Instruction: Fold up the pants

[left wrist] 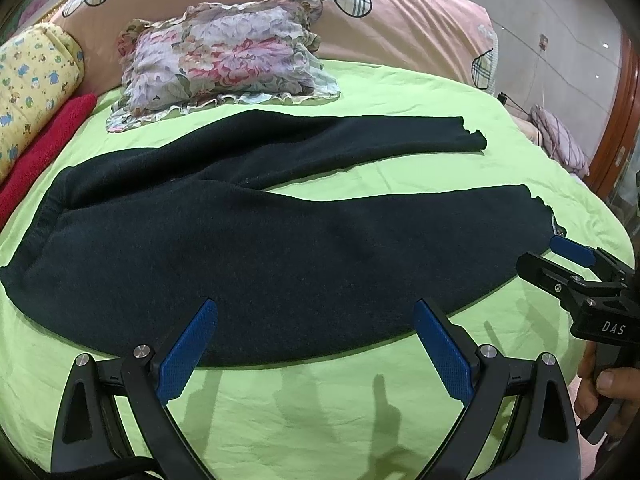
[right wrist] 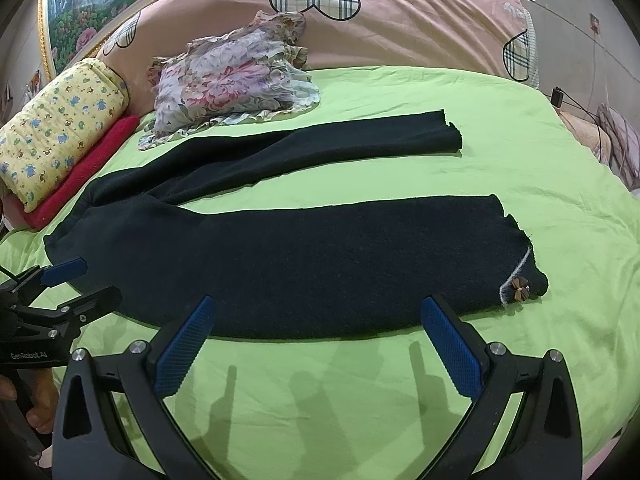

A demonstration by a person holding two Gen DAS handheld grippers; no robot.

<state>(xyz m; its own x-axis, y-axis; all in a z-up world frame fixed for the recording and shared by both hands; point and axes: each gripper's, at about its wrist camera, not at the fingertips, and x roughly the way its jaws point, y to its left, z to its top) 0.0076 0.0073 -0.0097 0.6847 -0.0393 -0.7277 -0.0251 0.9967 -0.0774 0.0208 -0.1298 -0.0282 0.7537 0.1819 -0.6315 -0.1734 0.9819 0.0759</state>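
Your left tool (left wrist: 316,350) and right tool (right wrist: 318,348) both gape wide, holding nothing. The pants (right wrist: 304,256) lie flat on the bed (right wrist: 520,168), legs apart; the fabric looks soft and limp, so pinch waistband and near cuff.

Bright, even light is falling from above and behind, casting soft finger shadows forward onto the sheet (left wrist: 320,420). Fisheye distortion is bending edges; corners are vignetting black. Focus is holding sharp.
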